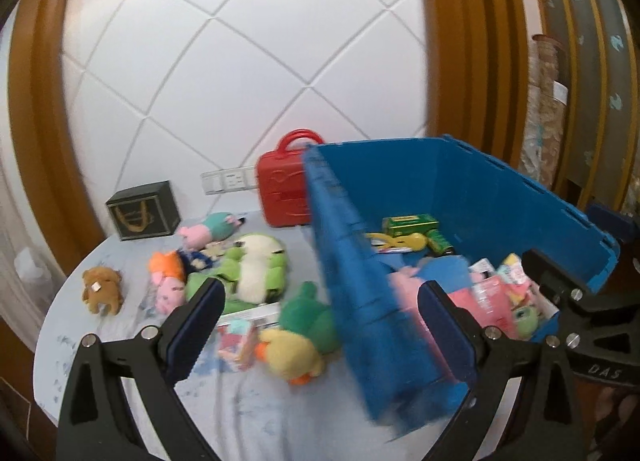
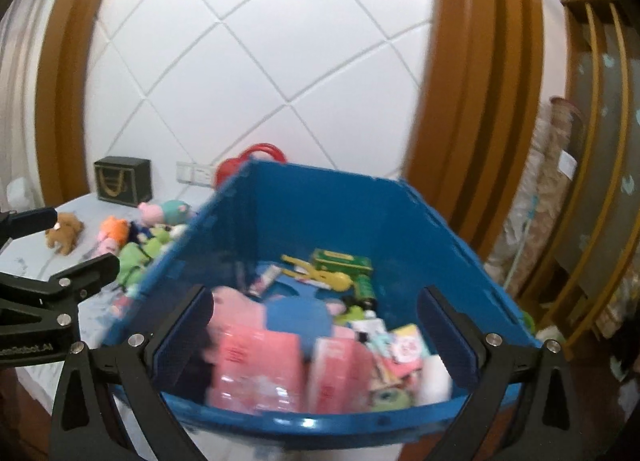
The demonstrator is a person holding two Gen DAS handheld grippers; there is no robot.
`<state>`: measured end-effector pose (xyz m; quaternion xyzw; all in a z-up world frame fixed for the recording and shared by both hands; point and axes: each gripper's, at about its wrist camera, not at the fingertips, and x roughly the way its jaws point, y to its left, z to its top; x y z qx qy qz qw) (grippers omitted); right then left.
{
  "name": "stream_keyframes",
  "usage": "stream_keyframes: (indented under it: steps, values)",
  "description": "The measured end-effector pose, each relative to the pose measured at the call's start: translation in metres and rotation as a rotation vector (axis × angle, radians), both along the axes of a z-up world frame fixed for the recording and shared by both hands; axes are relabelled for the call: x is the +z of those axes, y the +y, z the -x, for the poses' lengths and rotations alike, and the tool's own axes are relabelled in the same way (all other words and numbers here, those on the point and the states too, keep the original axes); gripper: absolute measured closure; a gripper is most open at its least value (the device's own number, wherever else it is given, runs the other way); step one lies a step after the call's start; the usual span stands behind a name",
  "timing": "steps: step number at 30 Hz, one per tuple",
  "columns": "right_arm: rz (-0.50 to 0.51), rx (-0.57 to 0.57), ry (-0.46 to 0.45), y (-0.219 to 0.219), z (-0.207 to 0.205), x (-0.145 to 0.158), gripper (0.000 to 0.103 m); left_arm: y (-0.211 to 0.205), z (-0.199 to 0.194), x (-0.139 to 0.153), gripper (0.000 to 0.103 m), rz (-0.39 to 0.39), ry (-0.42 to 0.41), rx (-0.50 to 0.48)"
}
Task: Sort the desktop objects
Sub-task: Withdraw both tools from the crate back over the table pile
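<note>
Your left hand-held gripper (image 1: pixel 320 301) has its fingers spread wide with nothing pinched between them. The left wall of the blue bin (image 1: pixel 460 189) crosses the gap between those fingers, blurred; whether either finger touches it cannot be told. Ahead and to the left of this gripper, toys lie loose on the desk (image 1: pixel 248 401): a yellow duck (image 1: pixel 290 355) and a green plush (image 1: pixel 308 315) just beyond the fingers, a large green and white frog (image 1: pixel 256 269) farther on, a pink pig (image 1: pixel 170 287) with an orange plush (image 1: pixel 166 263) touching it, and a brown bear (image 1: pixel 102 289) well off to the left. A red case (image 1: pixel 284 185) stands far ahead against the wall, touching the bin's far corner, and a dark box (image 1: pixel 144 211) sits far ahead to the left.

Your right hand-held gripper (image 2: pixel 316 333) is also spread wide and holds nothing. Its fingers hang over the near end of the bin (image 2: pixel 320 205), above pink packages (image 2: pixel 256 369). Deeper in the bin lie a green box (image 2: pixel 342 261) and a yellow toy (image 2: pixel 320 273). The left hand-held gripper shows at this view's left edge.
</note>
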<state>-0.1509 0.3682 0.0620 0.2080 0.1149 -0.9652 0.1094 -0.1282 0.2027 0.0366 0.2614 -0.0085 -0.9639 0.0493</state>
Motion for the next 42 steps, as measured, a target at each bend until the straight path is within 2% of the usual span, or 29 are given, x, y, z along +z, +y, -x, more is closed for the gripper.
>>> stream_keyframes:
  steps: [10,14,19,24,29,32,35,40,42]
  values:
    - [0.013,0.066,-0.015,-0.144,-0.026,-0.011,0.000,-0.148,-0.033,-0.020,0.005,-0.031,-0.042,0.069]
    - [0.041,0.062,-0.037,-0.182,-0.031,-0.020,0.000,-0.194,-0.040,-0.036,0.005,-0.035,-0.075,0.080]
    - [0.030,0.069,-0.125,-0.219,-0.023,-0.050,0.000,-0.234,-0.027,-0.067,0.005,-0.070,-0.158,0.091]
    - [0.001,0.042,-0.215,-0.233,0.003,-0.089,0.000,-0.250,0.000,-0.102,0.005,-0.095,-0.228,0.088]
    - [0.038,0.069,-0.288,-0.238,0.033,-0.124,0.001,-0.249,0.037,-0.139,0.005,-0.075,-0.315,0.095]
    - [0.059,0.079,-0.329,-0.242,0.052,-0.146,0.006,-0.247,0.055,-0.162,0.005,-0.066,-0.355,0.092]
    - [0.080,0.062,-0.385,-0.241,0.067,-0.167,0.012,-0.244,0.072,-0.193,0.005,-0.084,-0.423,0.064]
    - [0.100,0.022,-0.465,-0.239,0.084,-0.199,0.012,-0.229,0.099,-0.225,0.005,-0.085,-0.481,-0.009]
    - [0.112,-0.014,-0.489,-0.236,0.087,-0.209,0.012,-0.218,0.110,-0.241,0.005,-0.082,-0.502,-0.072]
